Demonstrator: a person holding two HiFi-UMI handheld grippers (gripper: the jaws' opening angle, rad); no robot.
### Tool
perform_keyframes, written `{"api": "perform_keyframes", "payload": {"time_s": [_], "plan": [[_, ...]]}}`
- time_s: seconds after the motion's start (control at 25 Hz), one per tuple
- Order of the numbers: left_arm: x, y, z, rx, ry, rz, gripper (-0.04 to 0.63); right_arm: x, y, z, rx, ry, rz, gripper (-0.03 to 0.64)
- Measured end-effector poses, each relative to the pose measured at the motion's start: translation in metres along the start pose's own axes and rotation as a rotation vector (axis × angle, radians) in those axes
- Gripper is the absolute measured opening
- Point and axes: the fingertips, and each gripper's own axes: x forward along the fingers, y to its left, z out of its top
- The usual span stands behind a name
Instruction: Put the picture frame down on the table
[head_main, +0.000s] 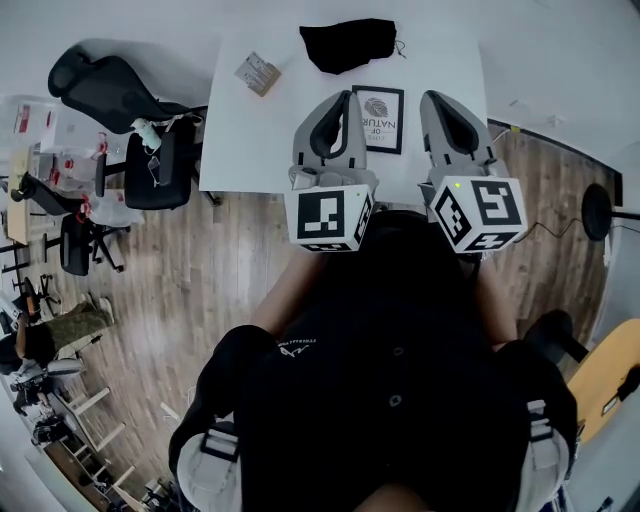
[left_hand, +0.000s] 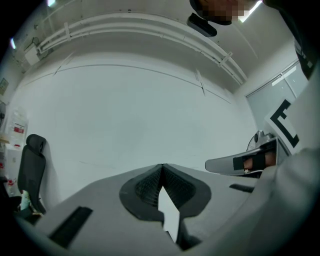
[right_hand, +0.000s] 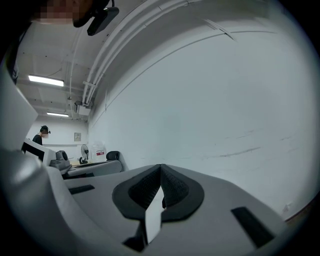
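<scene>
- Picture frame (head_main: 378, 118): flat on white table (head_main: 240, 140).
- Left gripper (head_main: 345, 98): jaws pressed together, empty, frame's 9 o'clock.
- Right gripper (head_main: 436, 98): jaws pressed together, empty, frame's 3 o'clock.

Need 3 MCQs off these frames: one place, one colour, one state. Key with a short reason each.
1. Where is the picture frame?
A. on the table
B. on the floor
C. on an office chair

2. What colour is the cloth near the table's far edge?
A. red
B. black
C. yellow

3. How do the jaws of the right hand-held gripper stand?
A. wide apart
B. clamped on the picture frame
C. together, with nothing between them

Key:
1 A: the head view shows it lying on the white tabletop, nearer the person than the cloth.
2 B: the cloth is a dark black heap against the white top.
3 C: the right gripper view shows the pads meeting at the tips, with only the wall beyond.
</scene>
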Motion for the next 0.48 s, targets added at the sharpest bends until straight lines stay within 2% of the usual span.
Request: {"api": "perform_keyframes", "payload": {"time_s": [0.48], "plan": [[-0.0074, 0.0102, -0.0052, -0.020, 0.006, 0.025, 0.006, 0.0021, -0.0025, -0.0056, 0.010, 0.005, -0.004, -0.002]]}}
